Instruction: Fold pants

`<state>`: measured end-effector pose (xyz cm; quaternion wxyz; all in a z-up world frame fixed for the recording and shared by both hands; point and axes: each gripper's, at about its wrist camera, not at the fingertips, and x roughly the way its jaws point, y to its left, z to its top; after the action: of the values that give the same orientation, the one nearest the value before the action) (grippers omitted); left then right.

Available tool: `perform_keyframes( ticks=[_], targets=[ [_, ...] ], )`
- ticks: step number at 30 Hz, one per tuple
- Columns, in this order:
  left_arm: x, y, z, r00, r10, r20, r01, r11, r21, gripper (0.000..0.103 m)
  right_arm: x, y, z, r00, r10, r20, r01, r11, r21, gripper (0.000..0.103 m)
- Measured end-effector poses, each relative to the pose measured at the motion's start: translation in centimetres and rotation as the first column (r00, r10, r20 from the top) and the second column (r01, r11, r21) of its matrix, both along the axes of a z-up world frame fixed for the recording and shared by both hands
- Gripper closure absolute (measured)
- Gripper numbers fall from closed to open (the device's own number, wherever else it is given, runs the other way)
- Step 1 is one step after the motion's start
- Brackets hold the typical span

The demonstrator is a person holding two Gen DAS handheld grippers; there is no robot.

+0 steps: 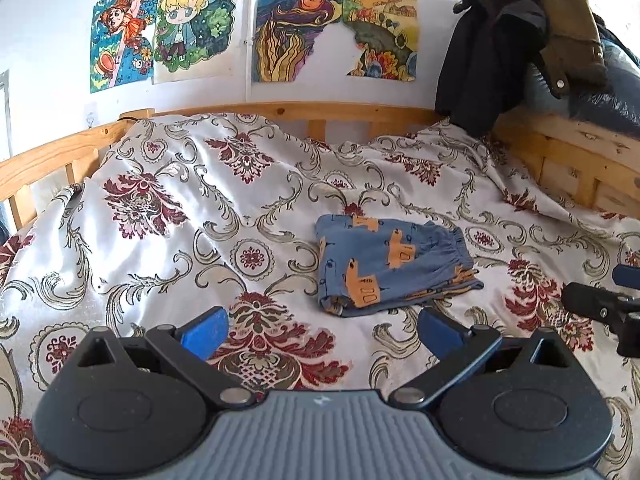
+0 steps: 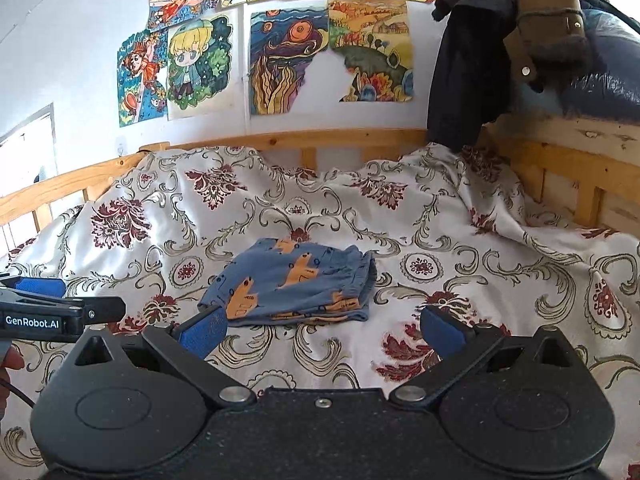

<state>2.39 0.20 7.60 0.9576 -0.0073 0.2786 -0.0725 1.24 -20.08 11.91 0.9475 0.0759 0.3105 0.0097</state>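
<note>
Bed covered by white floral bedspread [image 1: 168, 216], wooden rail [image 1: 288, 111] along far side. White wall [image 1: 48, 32] behind, colourful drawings [image 1: 336, 28] taped up. Dark clothes [image 1: 520, 40] draped over far-right corner. Daylight, bright.

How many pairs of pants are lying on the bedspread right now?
1. The blue folded pants lie mid-bed on the floral bedspread, just ahead of both open claws. The dark clothes draped over the bed frame's right corner could hide other garments; I cannot tell.
</note>
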Motion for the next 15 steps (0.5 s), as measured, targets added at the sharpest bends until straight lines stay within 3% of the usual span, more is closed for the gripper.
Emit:
perform_keyframes(
  ticks=[15],
  targets=[
    [-0.19,0.41,-0.48,0.999,0.014,-0.03,-0.014,1.0,-0.006,0.0,0.12,-0.3,0.0,1.0,0.0,-0.01,0.0,1.0,0.007,0.001]
  ],
)
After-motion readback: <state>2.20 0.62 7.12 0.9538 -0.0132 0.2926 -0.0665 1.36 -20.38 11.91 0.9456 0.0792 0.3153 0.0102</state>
